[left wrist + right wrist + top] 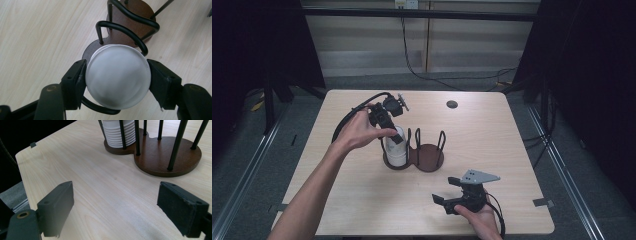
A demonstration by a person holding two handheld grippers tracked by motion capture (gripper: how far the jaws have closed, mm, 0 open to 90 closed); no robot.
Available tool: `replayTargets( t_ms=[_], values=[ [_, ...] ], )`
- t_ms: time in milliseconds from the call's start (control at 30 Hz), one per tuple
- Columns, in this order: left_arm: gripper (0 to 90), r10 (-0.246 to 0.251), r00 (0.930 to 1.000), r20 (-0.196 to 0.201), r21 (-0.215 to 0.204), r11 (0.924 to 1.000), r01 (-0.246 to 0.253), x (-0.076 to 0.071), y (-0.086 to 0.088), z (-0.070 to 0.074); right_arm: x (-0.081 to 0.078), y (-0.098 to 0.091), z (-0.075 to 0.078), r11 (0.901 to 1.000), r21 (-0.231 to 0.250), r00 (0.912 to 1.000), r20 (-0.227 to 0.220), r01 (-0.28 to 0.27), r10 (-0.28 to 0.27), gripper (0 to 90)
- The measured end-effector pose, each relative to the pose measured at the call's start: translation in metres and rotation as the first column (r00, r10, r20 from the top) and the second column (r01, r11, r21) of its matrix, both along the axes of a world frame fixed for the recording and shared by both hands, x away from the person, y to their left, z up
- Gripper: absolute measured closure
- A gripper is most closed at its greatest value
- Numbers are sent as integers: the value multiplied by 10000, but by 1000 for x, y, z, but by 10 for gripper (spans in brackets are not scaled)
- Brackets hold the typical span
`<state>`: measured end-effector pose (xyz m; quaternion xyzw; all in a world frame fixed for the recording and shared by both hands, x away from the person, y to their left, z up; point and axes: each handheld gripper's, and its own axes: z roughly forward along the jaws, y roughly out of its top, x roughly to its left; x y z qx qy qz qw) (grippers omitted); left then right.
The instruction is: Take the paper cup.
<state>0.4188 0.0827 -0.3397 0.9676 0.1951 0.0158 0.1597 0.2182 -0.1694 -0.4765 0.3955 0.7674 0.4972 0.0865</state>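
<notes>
A brown wooden two-ring holder (pixel 430 158) with black wire posts stands mid-table. A white stack of cups (pixel 396 149) sits in its left ring. My left gripper (pixel 394 135) comes down from above and is shut on the top of the stack. In the left gripper view both pads (pixel 79 79) press the sides of the round white cup stack (pixel 117 75) above the holder (pixel 133 15). My right gripper (pixel 445 190) rests near the front edge, jaws wide open with nothing between them. In the right gripper view (pixel 115 205) the ribbed cup stack (pixel 116 132) and holder (pixel 165 160) lie ahead.
The holder's right ring (pixel 432 150) holds nothing. A small dark round spot (pixel 452 104) marks the far side of the wooden table (pixel 502 135). The table's left edge and corner (pixel 22 155) appear in the right gripper view, with dark floor beyond.
</notes>
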Motion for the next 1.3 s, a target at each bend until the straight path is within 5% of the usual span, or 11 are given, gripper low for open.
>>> replayTargets(
  t_ms=[1067,1300],
  values=[
    [365,124,9999,-60,-465,9988,-127,-1,13,22,0,1,0,10000,34,10000,30,9,-9,133],
    [366,223,9997,61,-884,9959,-216,-3,18,30,1,1,0,10000,61,10000,36,26,-26,134]
  ],
)
